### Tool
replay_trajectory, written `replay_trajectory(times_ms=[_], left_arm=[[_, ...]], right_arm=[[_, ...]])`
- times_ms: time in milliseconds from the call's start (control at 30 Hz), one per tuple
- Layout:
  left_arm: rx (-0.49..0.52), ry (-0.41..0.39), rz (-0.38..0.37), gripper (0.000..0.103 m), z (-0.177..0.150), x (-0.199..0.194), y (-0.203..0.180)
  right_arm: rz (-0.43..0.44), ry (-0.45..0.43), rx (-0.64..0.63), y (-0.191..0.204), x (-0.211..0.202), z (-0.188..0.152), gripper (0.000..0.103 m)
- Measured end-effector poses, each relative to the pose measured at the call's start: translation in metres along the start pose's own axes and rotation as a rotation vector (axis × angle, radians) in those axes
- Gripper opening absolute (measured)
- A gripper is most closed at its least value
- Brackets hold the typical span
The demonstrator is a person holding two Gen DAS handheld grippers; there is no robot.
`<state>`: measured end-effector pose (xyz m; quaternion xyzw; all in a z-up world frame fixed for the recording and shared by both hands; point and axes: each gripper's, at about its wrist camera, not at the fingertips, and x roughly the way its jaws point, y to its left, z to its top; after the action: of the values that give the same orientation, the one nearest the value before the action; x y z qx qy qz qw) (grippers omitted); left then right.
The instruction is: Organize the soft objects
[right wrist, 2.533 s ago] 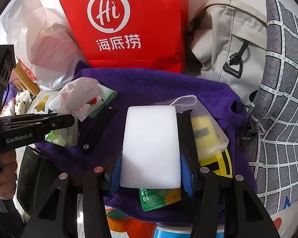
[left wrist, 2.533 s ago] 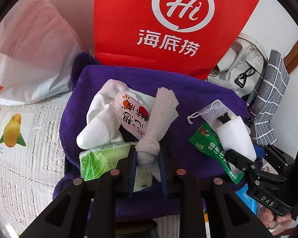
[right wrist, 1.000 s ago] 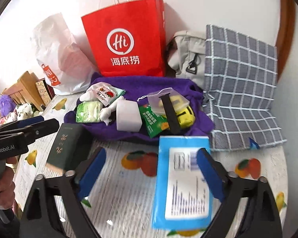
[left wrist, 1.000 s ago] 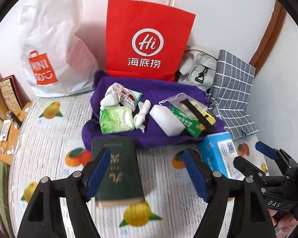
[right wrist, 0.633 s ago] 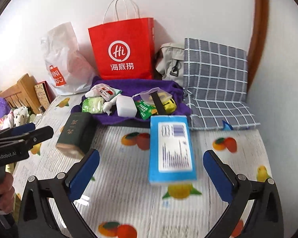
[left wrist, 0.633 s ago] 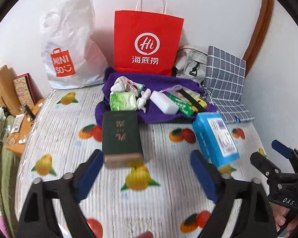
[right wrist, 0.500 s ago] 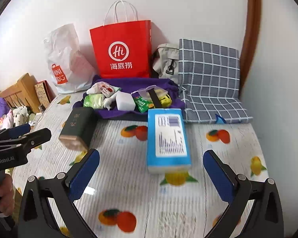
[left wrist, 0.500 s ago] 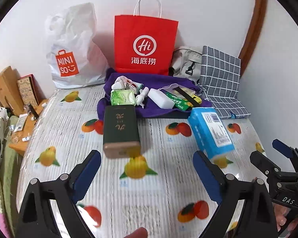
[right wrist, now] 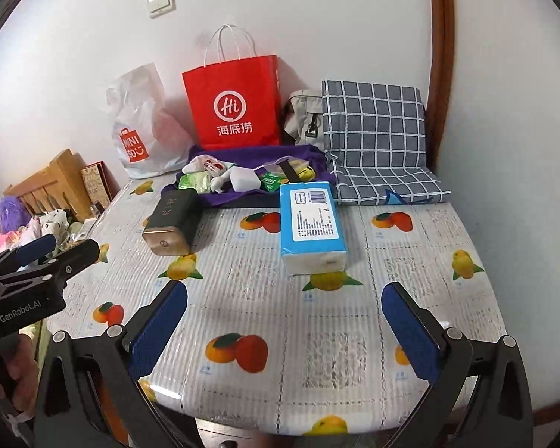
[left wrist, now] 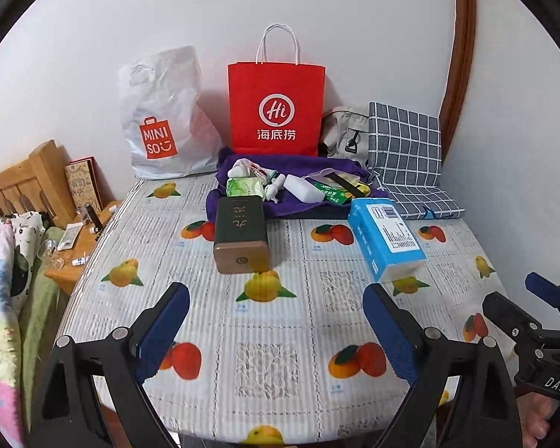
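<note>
**Soft things heaped on purple cloth, both grippers empty**

At the table's far edge, against the wall, a rumpled purple cloth (left wrist: 298, 201) carries the soft objects: a smooth white sponge block (left wrist: 303, 188), a crinkly green tissue pack (left wrist: 244, 187), a rolled white sock (left wrist: 239, 168); nearer lie a boxy dark green tin (left wrist: 240, 229) and a blue tissue pack (right wrist: 311, 220) on the glossy fruit-print tablecloth (left wrist: 272, 336); the left gripper (left wrist: 276, 332) and right gripper (right wrist: 283, 332) both gape wide, holding nothing.
</note>
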<state>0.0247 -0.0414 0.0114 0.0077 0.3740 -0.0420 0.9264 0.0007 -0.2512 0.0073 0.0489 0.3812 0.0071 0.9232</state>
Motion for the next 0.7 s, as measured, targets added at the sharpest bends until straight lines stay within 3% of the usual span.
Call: replay_trajectory(times_ms=[700], left_arm=[[-0.008,-0.024,0.005,0.094,-0.017,-0.024,-0.003]], right_arm=[[-0.013,-0.031,-0.018,-0.002,-0.027,-0.018,0.103]])
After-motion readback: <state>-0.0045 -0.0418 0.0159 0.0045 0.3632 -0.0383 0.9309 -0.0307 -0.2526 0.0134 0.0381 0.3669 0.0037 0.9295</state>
